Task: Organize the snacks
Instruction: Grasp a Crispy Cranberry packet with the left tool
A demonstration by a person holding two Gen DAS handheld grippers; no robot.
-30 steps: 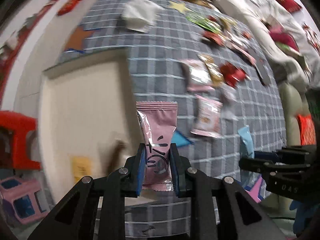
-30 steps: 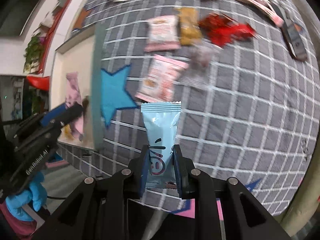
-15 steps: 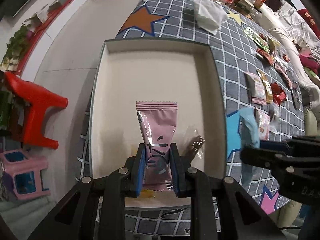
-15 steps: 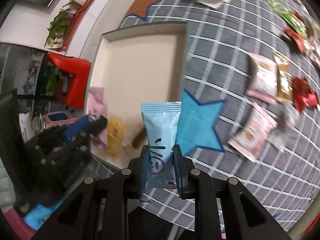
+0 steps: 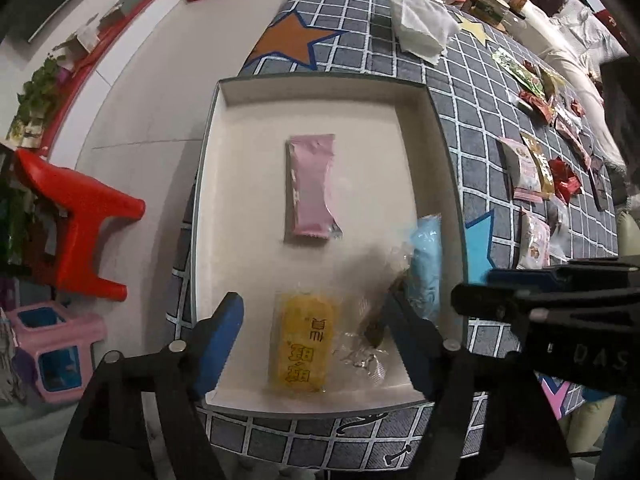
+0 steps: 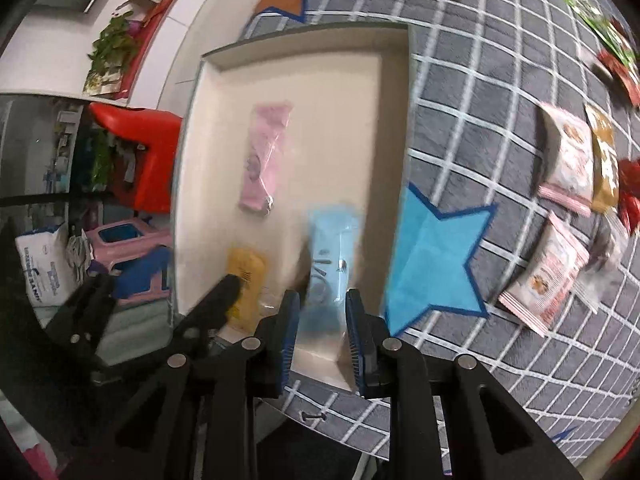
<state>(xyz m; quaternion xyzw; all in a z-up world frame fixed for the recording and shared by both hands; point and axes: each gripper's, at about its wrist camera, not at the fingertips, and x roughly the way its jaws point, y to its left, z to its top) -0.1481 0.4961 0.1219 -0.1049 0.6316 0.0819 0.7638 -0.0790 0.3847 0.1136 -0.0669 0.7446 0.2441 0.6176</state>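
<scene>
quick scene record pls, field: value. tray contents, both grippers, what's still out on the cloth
tray: shallow cream tray on grey checked cloth
in tray: pink packet lying flat mid-tray; yellow packet at near end; clear wrapper beside it; blue packet by the right wall, blurred
left gripper: jaws just opened, nothing between them, above the yellow packet
right gripper: jaws just opened, pads clear of the blue packet
still on cloth: several snack packets, white napkin stack
</scene>
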